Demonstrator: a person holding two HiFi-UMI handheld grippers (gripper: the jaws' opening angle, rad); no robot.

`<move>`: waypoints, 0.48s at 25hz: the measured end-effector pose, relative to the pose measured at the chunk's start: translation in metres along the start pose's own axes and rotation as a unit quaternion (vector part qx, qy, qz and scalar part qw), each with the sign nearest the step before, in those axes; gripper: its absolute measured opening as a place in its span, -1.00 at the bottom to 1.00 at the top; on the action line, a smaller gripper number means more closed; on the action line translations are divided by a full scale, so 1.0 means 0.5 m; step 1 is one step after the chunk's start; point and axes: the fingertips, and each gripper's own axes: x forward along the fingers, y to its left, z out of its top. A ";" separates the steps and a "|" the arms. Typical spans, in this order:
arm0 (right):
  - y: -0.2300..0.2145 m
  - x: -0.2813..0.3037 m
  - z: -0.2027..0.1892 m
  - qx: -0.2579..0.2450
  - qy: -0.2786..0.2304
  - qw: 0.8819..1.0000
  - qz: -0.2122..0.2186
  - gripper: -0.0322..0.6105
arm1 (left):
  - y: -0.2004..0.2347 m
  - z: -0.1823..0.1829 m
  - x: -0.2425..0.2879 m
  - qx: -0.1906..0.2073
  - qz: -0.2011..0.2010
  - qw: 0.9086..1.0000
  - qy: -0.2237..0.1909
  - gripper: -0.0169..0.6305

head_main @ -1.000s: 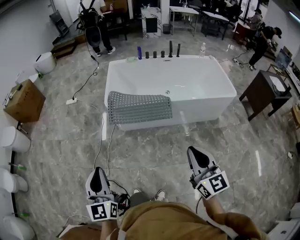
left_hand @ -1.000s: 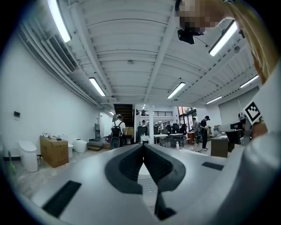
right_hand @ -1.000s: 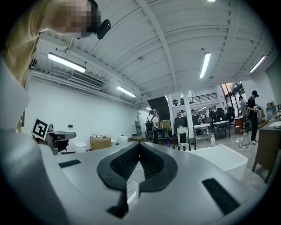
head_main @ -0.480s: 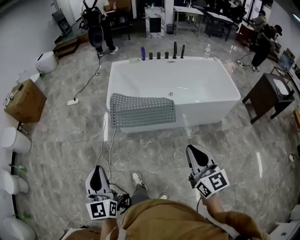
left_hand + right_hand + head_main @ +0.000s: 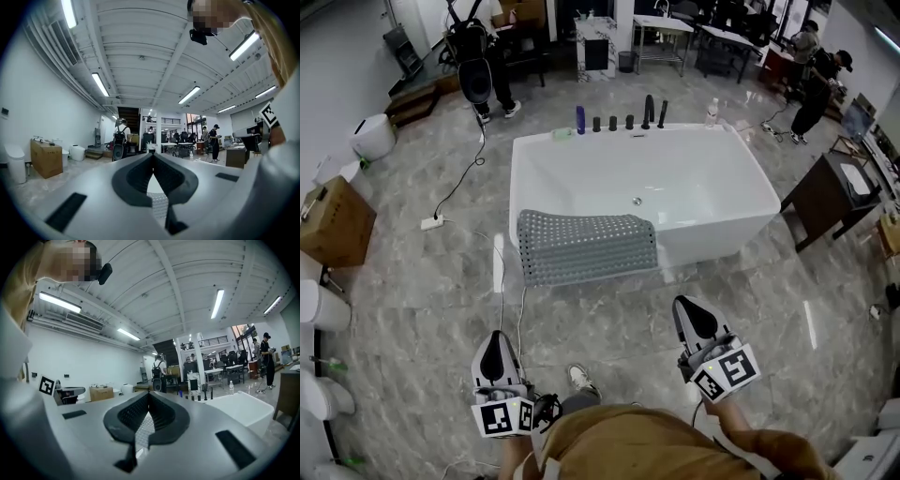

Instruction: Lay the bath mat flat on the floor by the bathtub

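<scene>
Mat: grey bath mat (image 5: 586, 246) draped over bathtub (image 5: 727, 208) front rim, off floor (image 5: 609, 314).
Left gripper (image 5: 495, 349): fingers (image 5: 139, 177) closed together, empty, well apart from mat.
Right gripper (image 5: 694, 317): fingers (image 5: 163, 416) closed, empty.

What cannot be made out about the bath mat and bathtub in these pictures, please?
- Bath mat: underside hidden against the bathtub, head view.
- Gripper views: the left claw and right claw block most of the mat.
- Dark fittings on the far rim: too small, head view.
</scene>
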 end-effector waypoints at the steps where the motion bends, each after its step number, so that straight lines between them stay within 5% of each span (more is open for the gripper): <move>1: 0.008 0.023 -0.004 -0.001 0.005 1.000 0.001 -0.89 | 0.015 -0.005 0.022 -0.001 -0.004 1.000 0.000 -0.94; 12: 0.104 0.230 -0.003 -0.016 0.018 1.000 0.014 -0.89 | 0.155 -0.054 0.172 -0.031 -0.038 0.999 0.011 -0.94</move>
